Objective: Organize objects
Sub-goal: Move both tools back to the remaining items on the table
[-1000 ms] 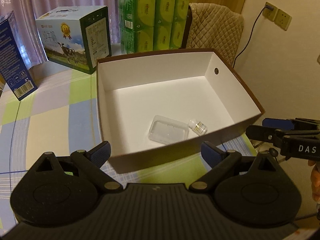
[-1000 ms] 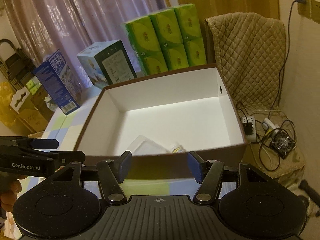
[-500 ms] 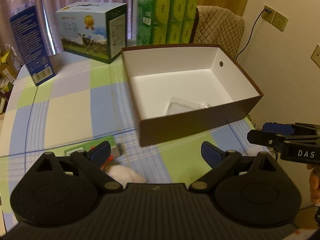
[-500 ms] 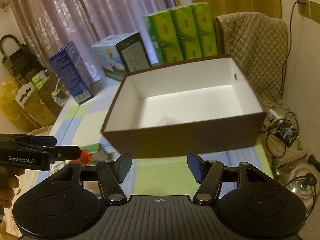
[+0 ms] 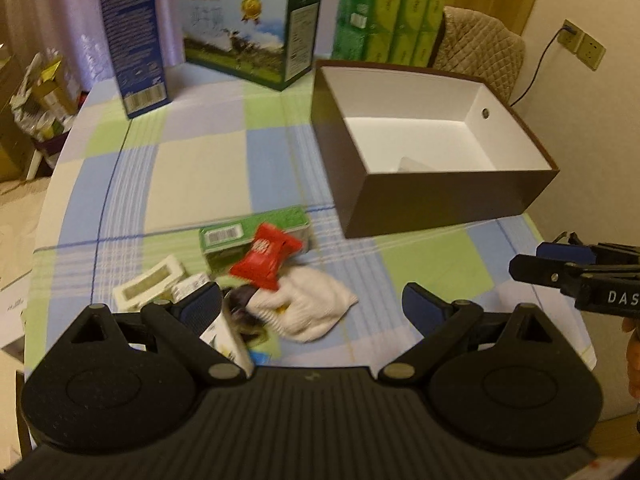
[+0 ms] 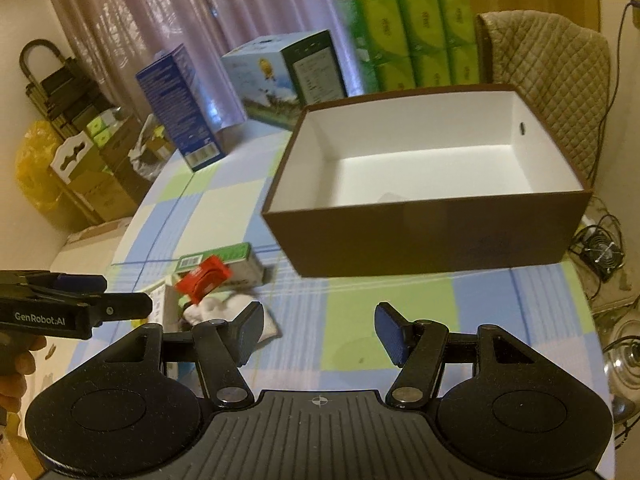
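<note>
A brown box [image 5: 448, 196] [image 6: 424, 236] with a white inside stands at the table's right; a clear item barely shows over its near wall. A loose pile lies on the checked cloth: a red packet [image 5: 266, 256] [image 6: 203, 279], a green carton [image 5: 256, 236] [image 6: 224, 260], a white cloth [image 5: 312, 308] [image 6: 224, 306] and small white packs [image 5: 150, 282]. My left gripper [image 5: 310, 306] hangs open just above the pile, nothing between its fingers. My right gripper [image 6: 320, 330] is open over bare cloth, right of the pile and short of the box.
At the back stand a dark blue carton [image 5: 132, 36], a milk box [image 5: 248, 28] and stacked green tissue packs [image 5: 392, 20]. A quilted chair back [image 5: 480, 52] is behind the brown box. Cardboard boxes and a yellow bag [image 6: 36, 168] sit on the floor at left.
Both grippers have pulled back from above the box towards the table's near side, the left one also swinging left. The pile of loose items has come into view. Both stay open.
</note>
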A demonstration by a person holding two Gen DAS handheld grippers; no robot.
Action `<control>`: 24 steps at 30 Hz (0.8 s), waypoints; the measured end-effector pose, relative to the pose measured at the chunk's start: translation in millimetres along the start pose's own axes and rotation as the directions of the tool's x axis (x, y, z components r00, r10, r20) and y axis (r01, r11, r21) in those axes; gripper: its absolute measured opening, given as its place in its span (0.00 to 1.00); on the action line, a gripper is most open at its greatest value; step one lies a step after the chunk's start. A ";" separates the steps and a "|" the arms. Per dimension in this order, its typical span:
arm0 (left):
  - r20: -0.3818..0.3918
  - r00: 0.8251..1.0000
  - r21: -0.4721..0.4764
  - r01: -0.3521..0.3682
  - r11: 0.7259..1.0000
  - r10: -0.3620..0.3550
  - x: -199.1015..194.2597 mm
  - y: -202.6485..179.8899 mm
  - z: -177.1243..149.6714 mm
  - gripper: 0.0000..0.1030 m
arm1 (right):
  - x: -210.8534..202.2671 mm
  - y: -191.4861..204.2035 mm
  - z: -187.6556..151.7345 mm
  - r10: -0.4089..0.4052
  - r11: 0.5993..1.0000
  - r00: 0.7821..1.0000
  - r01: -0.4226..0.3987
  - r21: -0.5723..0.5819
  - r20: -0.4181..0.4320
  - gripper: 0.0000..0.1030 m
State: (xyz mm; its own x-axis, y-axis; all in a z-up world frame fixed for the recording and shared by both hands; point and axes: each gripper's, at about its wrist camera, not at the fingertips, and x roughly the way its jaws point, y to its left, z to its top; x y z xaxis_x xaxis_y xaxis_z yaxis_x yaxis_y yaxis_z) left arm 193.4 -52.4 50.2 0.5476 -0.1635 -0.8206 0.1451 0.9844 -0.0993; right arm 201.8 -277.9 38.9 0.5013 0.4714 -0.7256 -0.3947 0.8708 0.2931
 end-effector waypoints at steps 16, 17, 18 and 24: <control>-0.039 0.996 -0.115 -0.083 0.990 0.079 -5.6 51.2 -39.7 0.92 | 37.2 44.6 -17.7 0.076 0.994 0.994 -0.082 -0.071 -0.077 0.57; -0.042 0.996 -0.124 -0.089 0.988 0.084 -5.4 54.4 -41.7 0.92 | 40.4 46.9 -18.2 0.080 0.994 0.993 -0.086 -0.074 -0.084 0.57; -0.045 0.995 -0.132 -0.094 0.987 0.089 -5.0 57.5 -43.7 0.92 | 43.4 49.0 -18.6 0.085 0.993 0.992 -0.092 -0.079 -0.091 0.57; -0.062 0.993 -0.172 -0.114 0.978 0.105 1.1 71.5 -51.1 0.92 | 58.1 55.7 -20.5 0.099 0.990 0.988 -0.110 -0.089 -0.118 0.57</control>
State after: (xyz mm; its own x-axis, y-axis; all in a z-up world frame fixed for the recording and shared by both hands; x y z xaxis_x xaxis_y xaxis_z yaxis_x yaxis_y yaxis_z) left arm 162.3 21.1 13.5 0.5074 -0.0551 -0.8600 -0.0624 0.9930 -0.1005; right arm 193.2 -204.9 0.3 0.3654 0.5354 -0.7615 -0.5145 0.7979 0.3141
